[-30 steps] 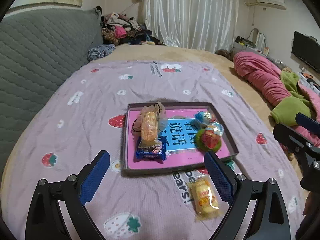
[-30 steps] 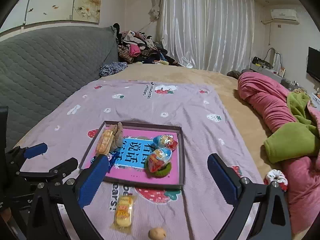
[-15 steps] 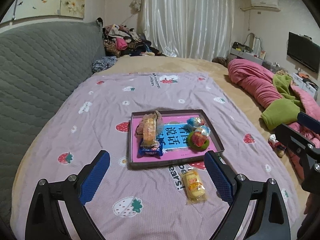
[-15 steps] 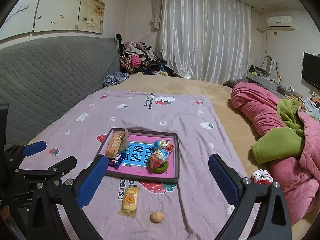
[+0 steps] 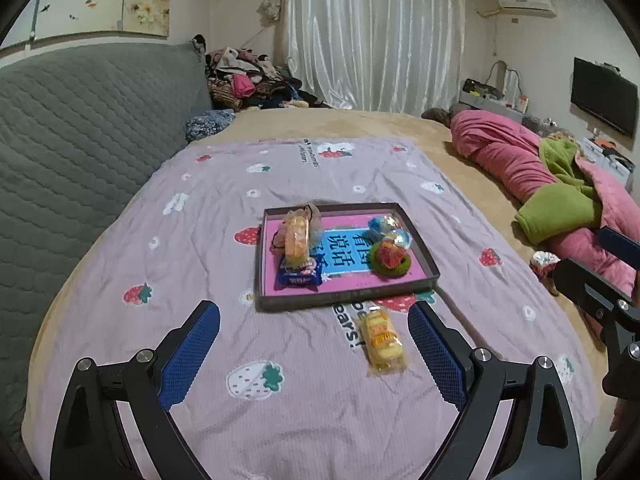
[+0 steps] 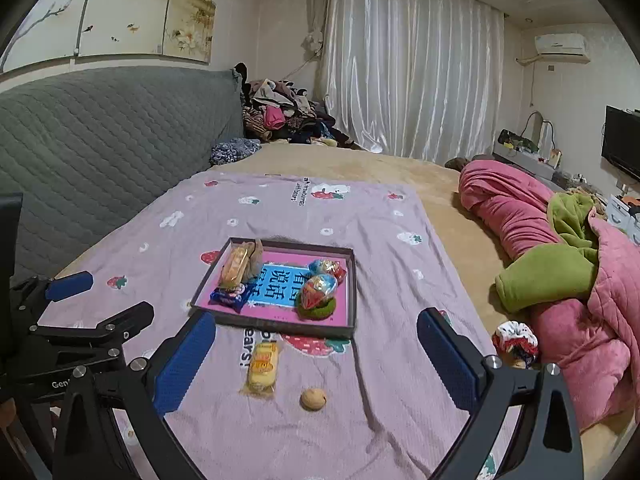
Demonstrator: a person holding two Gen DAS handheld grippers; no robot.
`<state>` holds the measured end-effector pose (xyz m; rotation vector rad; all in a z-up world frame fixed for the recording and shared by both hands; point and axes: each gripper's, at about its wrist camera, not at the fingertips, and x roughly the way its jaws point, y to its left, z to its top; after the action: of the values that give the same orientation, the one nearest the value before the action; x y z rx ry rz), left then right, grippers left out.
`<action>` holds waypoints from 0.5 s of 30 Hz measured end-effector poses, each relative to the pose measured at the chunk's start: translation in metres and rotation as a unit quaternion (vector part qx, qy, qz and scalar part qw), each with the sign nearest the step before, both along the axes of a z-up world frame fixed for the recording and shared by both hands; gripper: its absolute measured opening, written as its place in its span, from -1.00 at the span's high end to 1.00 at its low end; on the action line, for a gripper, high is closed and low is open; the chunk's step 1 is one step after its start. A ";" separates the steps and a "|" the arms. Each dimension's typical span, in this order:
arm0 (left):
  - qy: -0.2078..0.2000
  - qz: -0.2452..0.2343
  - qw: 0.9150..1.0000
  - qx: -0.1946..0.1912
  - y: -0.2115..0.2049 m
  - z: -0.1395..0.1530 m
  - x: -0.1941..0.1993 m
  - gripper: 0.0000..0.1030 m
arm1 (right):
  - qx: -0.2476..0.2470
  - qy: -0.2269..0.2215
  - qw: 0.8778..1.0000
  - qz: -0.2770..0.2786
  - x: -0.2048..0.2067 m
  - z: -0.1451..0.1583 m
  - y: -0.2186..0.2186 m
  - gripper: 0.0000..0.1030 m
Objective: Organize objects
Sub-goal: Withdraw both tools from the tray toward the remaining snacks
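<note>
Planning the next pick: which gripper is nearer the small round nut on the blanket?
Right. The nut lies just ahead between the right gripper fingers; the left gripper sits farther left, nut outside its view.

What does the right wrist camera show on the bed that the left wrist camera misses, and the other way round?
Only the right wrist view shows the small round tan snack on the blanket and the whole scrunchie. Only the left wrist view shows the strawberry print near its jaws. Both show the tray of snacks, the yellow packet before it, and both grippers open and empty.
</note>
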<state>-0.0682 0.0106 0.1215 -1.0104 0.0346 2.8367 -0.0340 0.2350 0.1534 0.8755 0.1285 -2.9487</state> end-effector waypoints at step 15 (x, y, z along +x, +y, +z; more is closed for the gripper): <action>-0.007 -0.008 1.000 -0.007 0.005 -0.010 0.035 -0.85 | 0.003 -0.003 1.000 -0.002 0.038 -0.006 0.003 -0.98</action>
<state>-0.0334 0.0160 0.1115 -1.0283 0.0607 2.8190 0.0039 0.2382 0.1470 0.8870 0.1369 -2.9497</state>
